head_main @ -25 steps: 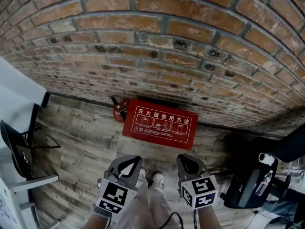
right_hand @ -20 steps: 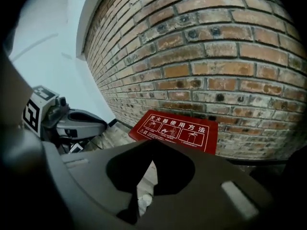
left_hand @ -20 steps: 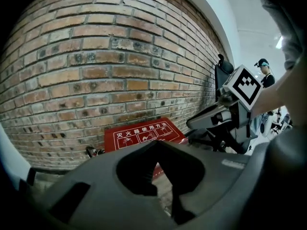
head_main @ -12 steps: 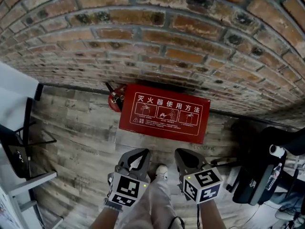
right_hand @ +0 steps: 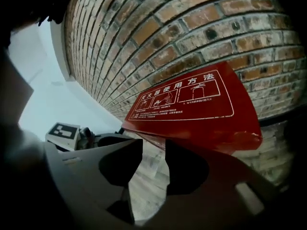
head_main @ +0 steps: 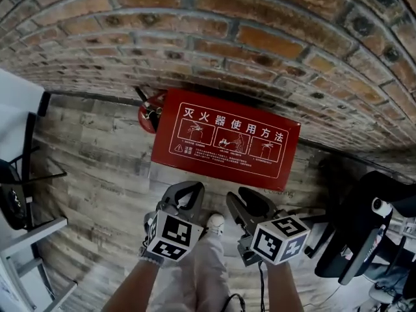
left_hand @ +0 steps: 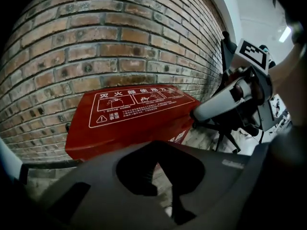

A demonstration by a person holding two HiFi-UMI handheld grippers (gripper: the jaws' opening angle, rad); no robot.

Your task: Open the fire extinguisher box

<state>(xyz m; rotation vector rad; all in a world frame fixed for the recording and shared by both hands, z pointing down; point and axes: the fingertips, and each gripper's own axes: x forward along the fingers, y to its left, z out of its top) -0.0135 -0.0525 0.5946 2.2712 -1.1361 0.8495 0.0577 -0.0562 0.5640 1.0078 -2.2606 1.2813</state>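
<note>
Fire extinguisher box [head_main: 224,138], red, lid down, white printed panel on top. Stands on plank floor [head_main: 97,168], back pressed to foot of brick wall [head_main: 260,38]. Just beside its left end, tucked against the wall: red extinguisher [head_main: 148,114] with black fittings.

Left gripper [head_main: 190,187] low over the planks in front of the box, short of its front edge, touching nothing. Jaws apparently together: only a thin slit of floor shows between the pads in the left gripper view. Nothing held.

Right gripper [head_main: 242,197] alongside, also short of the box and tilted down toward its front edge. Jaws just been opening, now well apart. Bare floor seen through the gap, box's front lip just beyond it, nothing between the pads.

White shoe [head_main: 214,223] on the floor, between and just below the two grippers.
</note>
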